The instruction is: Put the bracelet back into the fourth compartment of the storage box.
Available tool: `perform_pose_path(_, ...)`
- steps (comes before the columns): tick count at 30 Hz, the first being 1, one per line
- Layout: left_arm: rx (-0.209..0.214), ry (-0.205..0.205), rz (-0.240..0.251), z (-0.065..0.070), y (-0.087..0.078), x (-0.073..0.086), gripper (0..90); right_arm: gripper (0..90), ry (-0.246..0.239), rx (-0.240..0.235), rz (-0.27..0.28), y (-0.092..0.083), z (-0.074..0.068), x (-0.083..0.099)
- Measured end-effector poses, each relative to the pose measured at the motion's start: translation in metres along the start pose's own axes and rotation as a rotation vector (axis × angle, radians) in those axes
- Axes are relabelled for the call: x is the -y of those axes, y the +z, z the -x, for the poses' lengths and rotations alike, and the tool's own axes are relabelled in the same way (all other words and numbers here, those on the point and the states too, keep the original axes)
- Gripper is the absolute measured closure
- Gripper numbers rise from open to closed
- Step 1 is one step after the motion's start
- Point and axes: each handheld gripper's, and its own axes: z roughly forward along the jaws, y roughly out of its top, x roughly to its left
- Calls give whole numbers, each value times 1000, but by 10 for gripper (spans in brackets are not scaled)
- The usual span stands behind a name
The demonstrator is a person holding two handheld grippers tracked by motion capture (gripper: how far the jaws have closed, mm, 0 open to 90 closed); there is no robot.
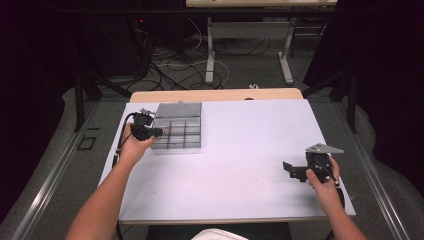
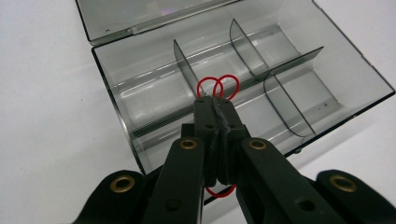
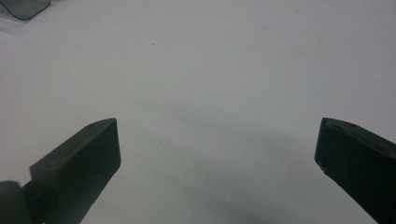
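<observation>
Gripping hand, left: left gripper [image 2: 215,105] has its fingers [image 2: 205,116] clamped together on a red rubber band [image 2: 218,86], loops protruding past the tips and below.
Band location: held over the open compartment box [image 2: 140,93], above a middle cell beside a divider.
Right gripper [image 3: 217,149]: fingers spread wide, nothing between them, poised over bare white bench [image 3: 210,70].
Box position: far-left part of the bench, lid [image 1: 178,109] folded back.

Dark room, cables [image 1: 165,65] on floor
</observation>
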Motion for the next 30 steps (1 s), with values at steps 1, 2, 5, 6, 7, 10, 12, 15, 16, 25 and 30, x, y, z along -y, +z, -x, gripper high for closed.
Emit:
perform_pose_path(1, -1, -1, -6, -1, 1, 0, 900, 0, -2, -1, -6, -1, 0, 0)
perform_pose_path(2, -3, -4, -9, -1, 2, 1, 900, 0, 0, -2, -6, -1, 0, 0)
perform_pose_path(5, -5, -1, -21, -1, 5, 1, 900, 0, -1, -5, -4, 0, 1, 0)
perform_pose_path(6, -7, 4, -25, -1, 5, 1, 900, 0, -1, -5, -5, 0, 1, 0)
perform_pose_path(7, -6, 3, -30, -1, 6, 2, 900, 0, -2, -3, -5, -1, 0, 0)
perform_pose_path(10, -10, 2, -28, -1, 9, 4, 899, 0, -1, -6, -5, -1, 0, 0)
perform_pose_path(12, -13, 2, -38, -2, 11, 7, 899, 0, -2, -5, -5, -1, 0, 0)
perform_pose_path(15, -20, -7, -35, -4, 13, 10, 896, 0, -2, -4, -6, -1, 0, 0)
perform_pose_path(16, -21, -12, -30, -4, 13, 10, 895, 0, -2, -1, -3, 0, 0, 0)
perform_pose_path(25, -35, -24, -23, -8, 11, 12, 846, 0, 0, -6, -7, 0, 0, 0)
perform_pose_path(30, -47, -36, -20, -9, 10, 12, 794, 0, -1, -8, -7, 0, 0, 0)
